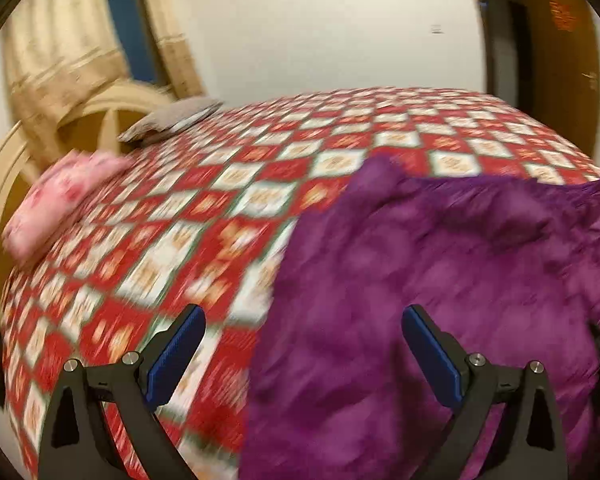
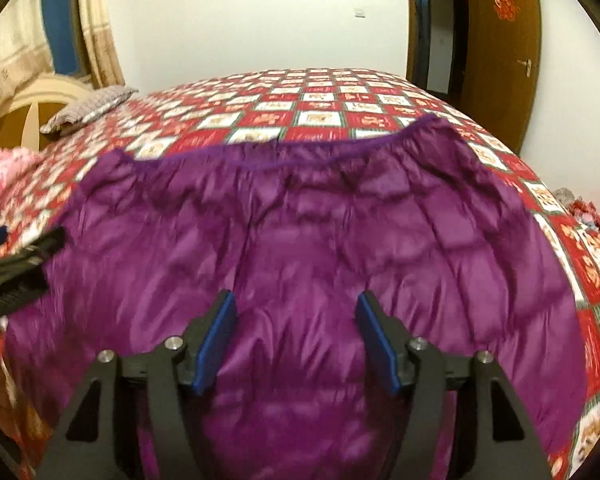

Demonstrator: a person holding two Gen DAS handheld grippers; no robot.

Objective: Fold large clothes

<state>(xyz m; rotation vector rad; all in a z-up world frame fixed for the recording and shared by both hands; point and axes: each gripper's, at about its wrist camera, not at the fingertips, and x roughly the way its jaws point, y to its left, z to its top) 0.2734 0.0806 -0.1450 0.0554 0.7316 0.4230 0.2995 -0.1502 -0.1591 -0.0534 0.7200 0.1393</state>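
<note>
A large purple quilted garment (image 2: 320,232) lies spread on a bed with a red and white checked cover (image 2: 320,92), its dark hem towards the far side. My right gripper (image 2: 297,297) hovers over the garment's near middle, open, with no fabric pinched between its blue pads. My left gripper (image 1: 303,314) is open wide above the garment's left edge (image 1: 284,280), one finger over the cover and one over the purple cloth (image 1: 440,260). This left view is motion-blurred. The left gripper's finger (image 2: 24,252) also shows at the left edge of the right wrist view.
A pink pillow (image 1: 60,196) and a grey pillow (image 1: 172,118) lie at the bed's head by a cream headboard (image 1: 112,116). Patterned curtains (image 1: 60,52) hang behind. A brown door (image 2: 504,48) stands at the far right. Some clutter (image 2: 584,208) sits past the bed's right edge.
</note>
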